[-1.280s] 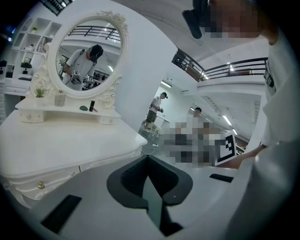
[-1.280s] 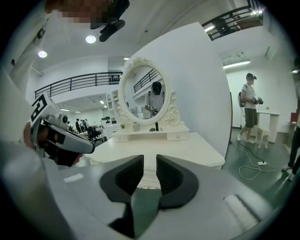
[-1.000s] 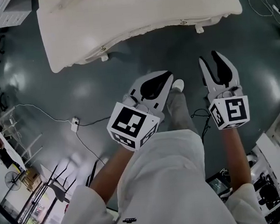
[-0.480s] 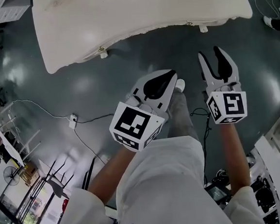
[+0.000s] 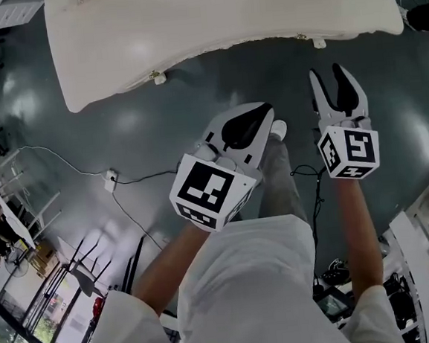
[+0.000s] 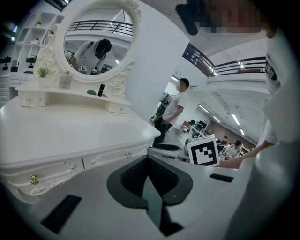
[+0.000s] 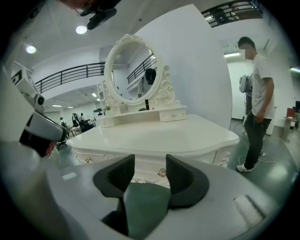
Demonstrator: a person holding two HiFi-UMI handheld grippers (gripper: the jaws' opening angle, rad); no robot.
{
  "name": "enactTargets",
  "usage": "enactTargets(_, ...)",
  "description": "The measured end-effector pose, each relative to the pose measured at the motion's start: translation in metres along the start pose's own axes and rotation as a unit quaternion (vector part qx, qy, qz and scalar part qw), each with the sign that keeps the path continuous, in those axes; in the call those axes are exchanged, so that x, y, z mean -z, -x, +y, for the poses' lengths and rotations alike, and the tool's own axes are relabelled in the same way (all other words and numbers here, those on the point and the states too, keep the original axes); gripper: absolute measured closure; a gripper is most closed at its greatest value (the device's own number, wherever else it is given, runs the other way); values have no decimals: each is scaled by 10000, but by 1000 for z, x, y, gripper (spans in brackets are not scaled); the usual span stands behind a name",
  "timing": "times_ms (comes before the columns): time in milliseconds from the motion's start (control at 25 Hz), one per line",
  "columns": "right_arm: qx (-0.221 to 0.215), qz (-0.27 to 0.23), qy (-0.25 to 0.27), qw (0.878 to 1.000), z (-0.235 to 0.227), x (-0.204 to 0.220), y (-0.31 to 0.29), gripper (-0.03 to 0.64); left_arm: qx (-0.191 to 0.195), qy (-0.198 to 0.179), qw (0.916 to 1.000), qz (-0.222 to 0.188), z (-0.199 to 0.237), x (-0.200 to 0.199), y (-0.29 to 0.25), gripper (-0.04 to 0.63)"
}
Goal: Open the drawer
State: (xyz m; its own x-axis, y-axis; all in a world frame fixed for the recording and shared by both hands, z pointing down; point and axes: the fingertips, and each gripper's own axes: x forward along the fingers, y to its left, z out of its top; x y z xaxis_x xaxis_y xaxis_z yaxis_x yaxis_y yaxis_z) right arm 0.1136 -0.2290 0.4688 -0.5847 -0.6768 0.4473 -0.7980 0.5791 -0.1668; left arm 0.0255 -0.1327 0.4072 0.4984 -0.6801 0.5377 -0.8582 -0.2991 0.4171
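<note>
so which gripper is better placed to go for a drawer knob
Likely right. The right gripper has just been opening its empty jaws, which frame a gold drawer knob ahead. The left gripper is shut with no knob in line.

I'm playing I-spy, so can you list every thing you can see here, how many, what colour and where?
dressing table: one, white, ahead of both tools
mirror: one, oval, white frame, on the table's top
drawer knobs: several, some gold, along the table's front
floor: dark grey, shiny
plug and cable: one, white, on the floor at left
bystander: one, white shirt, standing right of the table
left tool: one, white, black pads, jaws together, empty
right tool: one, white, black pads, jaws have just been opening, apart, empty
</note>
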Motion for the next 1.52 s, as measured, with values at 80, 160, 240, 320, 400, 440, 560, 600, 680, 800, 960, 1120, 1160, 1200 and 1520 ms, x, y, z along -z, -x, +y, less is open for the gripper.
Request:
enactTargets(80,61,23,75,10000,-4,8,-9,399,-34,5,10000,11,6,4,-5,586)
enactTargets(160,102,67,144,9998,-6,15,-15,399,-56,7,10000,29,11,8,-9,586)
enactTargets(240,106,112,168,9997,-8,20,-22,399,-73,4,10000,59,16,11,-13,586)
enactTargets(320,87,148,166,9997,-8,24,-29,399,-104,13,9999,75,20,13,-16,586)
enactTargets(400,77,191,151,9997,-9,27,-35,399,-136,32,9999,93,24,16,-19,586)
enactTargets(440,82,213,140,9996,-10,28,-38,399,-142,49,9998,112,26,18,-20,586)
enactTargets(560,96,249,111,9996,-10,32,-45,399,-133,102,9997,161,32,28,-23,586)
enactTargets(600,101,259,104,9996,-11,33,-48,399,-144,112,9997,163,34,30,-24,586)
enactTargets(680,119,295,113,9994,-13,38,-52,399,-194,145,9995,184,36,34,-24,586)
enactTargets(800,159,365,145,9991,-16,46,-59,399,-239,160,9994,167,38,36,-25,586)
enactTargets(960,184,478,21,9987,-21,58,-70,399,-335,157,9991,188,43,41,-27,586)
enactTargets(1120,218,542,-22,9983,-23,65,-78,399,-322,205,9991,172,46,43,-26,586)
enactTargets(1160,234,570,-18,9981,-24,69,-81,399,-325,213,9991,188,47,45,-27,586)
enactTargets(1200,256,598,-12,9979,-25,72,-83,399,-331,219,9990,204,48,47,-27,586)
enactTargets(1520,389,840,87,9957,-40,92,-107,399,-327,245,9988,267,57,50,-29,586)
